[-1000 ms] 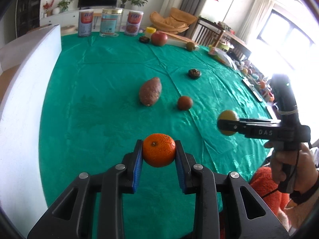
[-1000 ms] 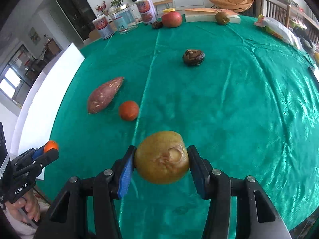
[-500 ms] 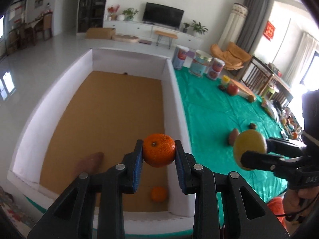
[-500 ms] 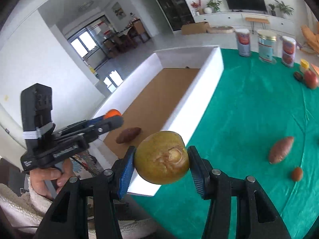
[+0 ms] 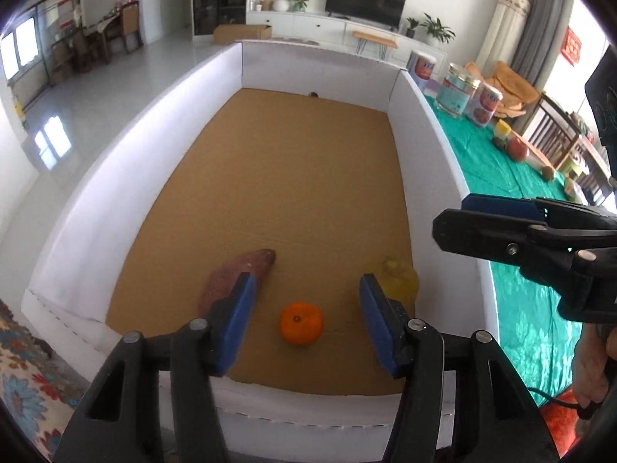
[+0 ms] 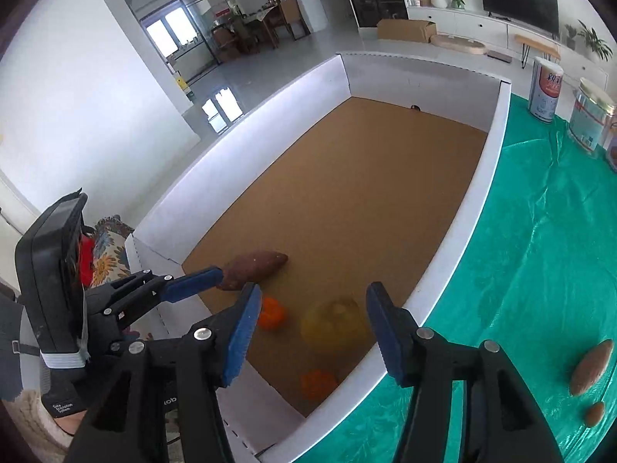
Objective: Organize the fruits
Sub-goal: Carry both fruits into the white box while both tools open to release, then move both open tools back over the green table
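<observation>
Both grippers open above the white box; fruit is no longer clamped.

The left gripper (image 5: 306,308) has just been opening; its jaws stand apart, with a tangerine (image 5: 300,322) below them on the cardboard floor of the box (image 5: 435,123). The right gripper (image 6: 310,326) has also just been opening, jaws apart, with the blurred yellow-green fruit (image 6: 333,326) beneath them, clear of the pads. A sweet potato (image 5: 235,279) lies beside the tangerine. A second tangerine (image 6: 318,384) sits near the box's corner. The box stands on the green-covered bench (image 6: 540,250).
</observation>
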Available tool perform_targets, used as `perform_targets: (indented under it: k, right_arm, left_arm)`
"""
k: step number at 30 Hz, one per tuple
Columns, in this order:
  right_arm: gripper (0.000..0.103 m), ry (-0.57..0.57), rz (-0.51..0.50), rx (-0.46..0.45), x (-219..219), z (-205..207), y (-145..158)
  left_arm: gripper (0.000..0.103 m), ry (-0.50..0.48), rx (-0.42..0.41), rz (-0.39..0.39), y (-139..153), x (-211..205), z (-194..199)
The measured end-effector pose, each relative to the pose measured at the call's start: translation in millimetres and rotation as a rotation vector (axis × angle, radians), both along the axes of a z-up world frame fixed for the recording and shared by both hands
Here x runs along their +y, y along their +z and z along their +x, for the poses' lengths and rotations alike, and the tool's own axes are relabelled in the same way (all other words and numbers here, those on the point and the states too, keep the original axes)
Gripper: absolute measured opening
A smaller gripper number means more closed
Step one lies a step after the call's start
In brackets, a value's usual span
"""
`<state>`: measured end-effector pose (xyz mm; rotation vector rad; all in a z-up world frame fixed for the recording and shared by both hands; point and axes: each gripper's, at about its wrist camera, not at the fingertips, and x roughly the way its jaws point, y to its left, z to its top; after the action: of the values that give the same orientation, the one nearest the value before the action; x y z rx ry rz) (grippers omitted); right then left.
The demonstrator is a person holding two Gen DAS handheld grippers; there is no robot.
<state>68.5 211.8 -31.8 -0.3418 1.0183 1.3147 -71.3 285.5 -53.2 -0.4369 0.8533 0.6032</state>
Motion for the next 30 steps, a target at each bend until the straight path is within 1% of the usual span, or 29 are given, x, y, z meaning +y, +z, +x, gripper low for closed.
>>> perform_targets:
  k: [1,2,3,4,6,8,9,11,13,15,16,18,19,21,22,24,26,30]
  right_arm:
    - [0.057,-0.014,0.031,0.001,-6.1,4.5,7.6]
    - [0.057,-0.031,0.059,-0.006,-14.3,8.3,16.6]
    - [0.058,-0.049,0.083,-0.022,-22.9,12.0,25.8]
    - [0.059,-0.069,0.105,-0.045,-34.6,15.5,35.1]
    - [0.067,-0.114,0.138,-0.094,-63.0,22.7,48.1]
    - [0.076,-0.179,0.146,-0.139,-98.6,29.2,50.2]
    - [0.08,-0.22,0.14,-0.158,-119.0,33.6,45.3]
    - [0.082,-0.323,0.113,-0.175,-164.7,44.1,28.9]
    - [0.082,-0.438,0.069,-0.186,-211.3,56.2,2.8]
    - [0.082,-0.574,-0.014,-0.211,-257.0,73.3,-23.2]
    - [0.082,-0.642,-0.054,-0.222,-280.2,82.2,-35.6]
    - [0.082,-0.765,-0.124,-0.236,-321.7,100.4,-56.2]
    - [0.082,-0.825,-0.164,-0.239,-339.8,110.6,-64.2]
    - [0.082,-0.927,-0.21,-0.225,-371.8,131.1,-70.6]
    - [0.082,-0.967,-0.22,-0.205,-384.2,140.8,-74.0]
    - [0.082,-1.042,-0.209,-0.146,-403.8,161.5,-80.0]
    - [0.083,-1.089,-0.204,-0.118,-411.6,177.5,-85.2]
    - [0.083,-1.129,-0.214,-0.167,-410.5,191.3,-98.5]
  left_arm:
    - [0.06,0.005,-0.018,0.011,7.6,0.6,-0.4]
    - [0.063,0.008,-0.04,0.028,14.8,-1.2,-0.8]
    - [0.068,0.009,-0.065,0.046,22.5,-3.5,-0.5]
    - [0.072,0.003,-0.093,0.065,31.2,-8.2,0.9]
    - [0.082,-0.031,-0.153,0.093,47.4,-22.6,6.9]
    - [0.087,-0.094,-0.211,0.095,58.8,-44.2,16.1]
    - [0.088,-0.139,-0.233,0.086,61.7,-57.3,22.5]
    - [0.09,-0.247,-0.248,0.053,60.8,-88.0,40.2]
    - [0.091,-0.36,-0.227,0.005,50.1,-120.9,63.5]
    - [0.092,-0.463,-0.197,-0.047,33.0,-153.7,87.5]
    - [0.092,-0.505,-0.179,-0.059,22.5,-168.6,99.7]
    - [0.092,-0.544,-0.122,-0.059,-1.3,-191.7,123.9]
    - [0.092,-0.55,-0.099,-0.053,-13.2,-198.7,135.0]
    - [0.092,-0.541,-0.048,-0.01,-37.4,-206.4,156.2]
    - [0.092,-0.537,-0.024,0.015,-46.4,-210.3,165.5]
    - [0.092,-0.53,0.0,0.047,-61.7,-211.0,180.7]
    - [0.092,-0.515,-0.002,0.065,-70.5,-209.5,191.5]
    - [0.092,-0.473,0.001,0.094,-78.5,-200.8,210.2]
